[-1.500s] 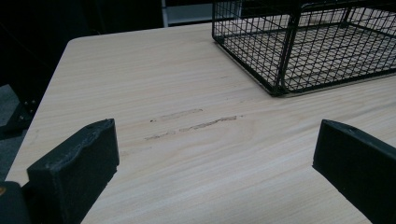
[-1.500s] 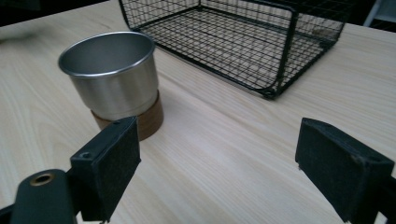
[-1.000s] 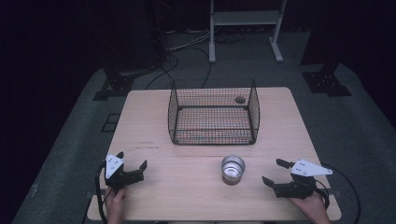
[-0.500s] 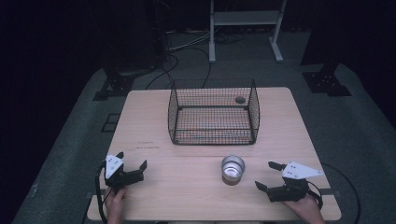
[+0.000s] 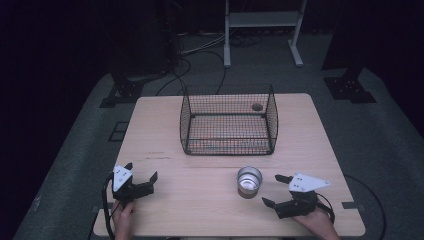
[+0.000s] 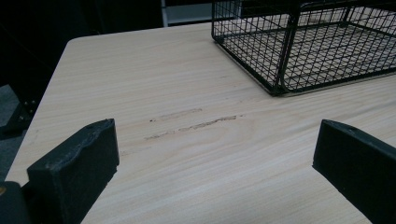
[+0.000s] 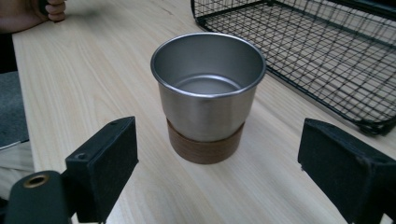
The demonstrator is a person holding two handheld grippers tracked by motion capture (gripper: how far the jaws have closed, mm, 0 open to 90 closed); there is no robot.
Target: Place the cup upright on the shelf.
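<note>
A steel cup [image 5: 249, 180] with a brown base stands upright on the wooden table [image 5: 200, 205], in front of a black wire basket [image 5: 227, 120]. My right gripper [image 5: 271, 189] is open just right of the cup, jaws pointing at it. In the right gripper view the cup [image 7: 208, 88] is empty and sits a little beyond my open gripper [image 7: 219, 144], centred between the jaws and touching neither. My left gripper [image 5: 142, 171] rests open near the table's front left. In its own view it [image 6: 215, 154] has bare wood between the jaws and the basket [image 6: 299, 46] ahead on the right.
A small dark round thing [image 5: 257, 106] sits at the basket's far right corner. Scuff marks [image 6: 196, 122] cross the wood ahead of the left gripper. A hand [image 7: 44, 9] shows at the far table edge. Stands and cables [image 5: 200, 50] lie on the floor beyond.
My right gripper has slid left, closer to the cup, still open. The left gripper, cup and basket have stayed put.
</note>
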